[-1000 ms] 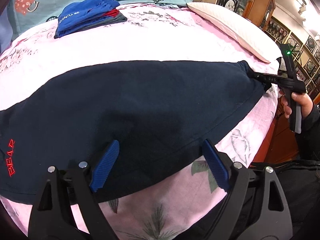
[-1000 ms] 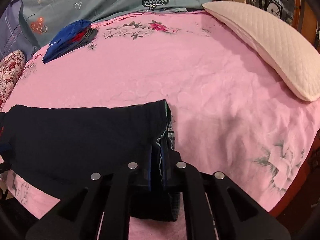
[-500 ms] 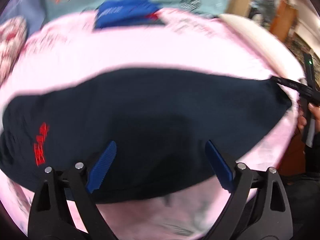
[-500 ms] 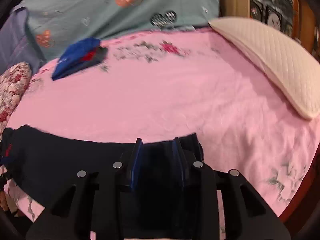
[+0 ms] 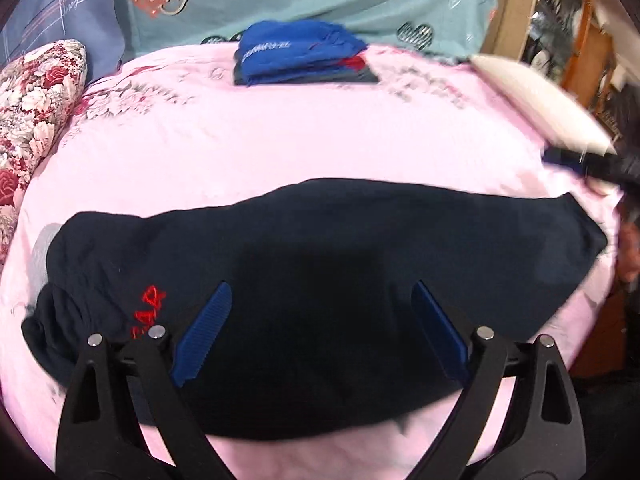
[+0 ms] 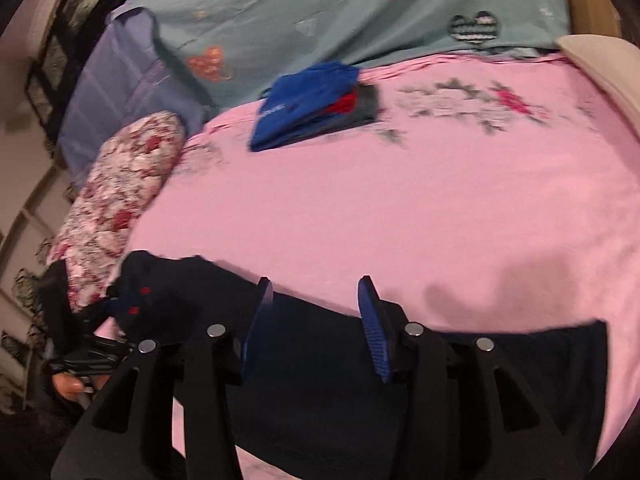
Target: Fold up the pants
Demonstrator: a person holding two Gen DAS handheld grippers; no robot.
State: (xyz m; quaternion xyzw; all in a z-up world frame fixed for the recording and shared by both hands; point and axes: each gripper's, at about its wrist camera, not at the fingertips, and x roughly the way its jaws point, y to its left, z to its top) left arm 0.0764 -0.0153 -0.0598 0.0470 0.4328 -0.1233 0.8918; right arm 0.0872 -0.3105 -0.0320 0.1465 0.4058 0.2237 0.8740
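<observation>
Surroundings: pink floral bedsheet (image 5: 304, 140); a stack of folded clothes (image 5: 300, 56), blue piece on top, sits at the far side near the teal heart-print cover (image 5: 320, 0). A red floral pillow (image 5: 36, 100) lies at the left edge, a cream quilted pillow (image 5: 536, 100) at the right edge. No object lies between the grippers and the garment. The dark navy pants (image 5: 320, 264) lie flat on the near part of the sheet, well apart from the stack. Their long axis runs left to right across the left wrist view; the end with red lettering (image 5: 148, 308) and gathered fabric points left, the tapered end points right. Left gripper (image 5: 320, 332): blue pads spread wide above the middle of the pants, gripping nothing. Right gripper (image 6: 316, 328): pads parted over the near edge of the pants, no fabric between them; the view is motion-blurred.
</observation>
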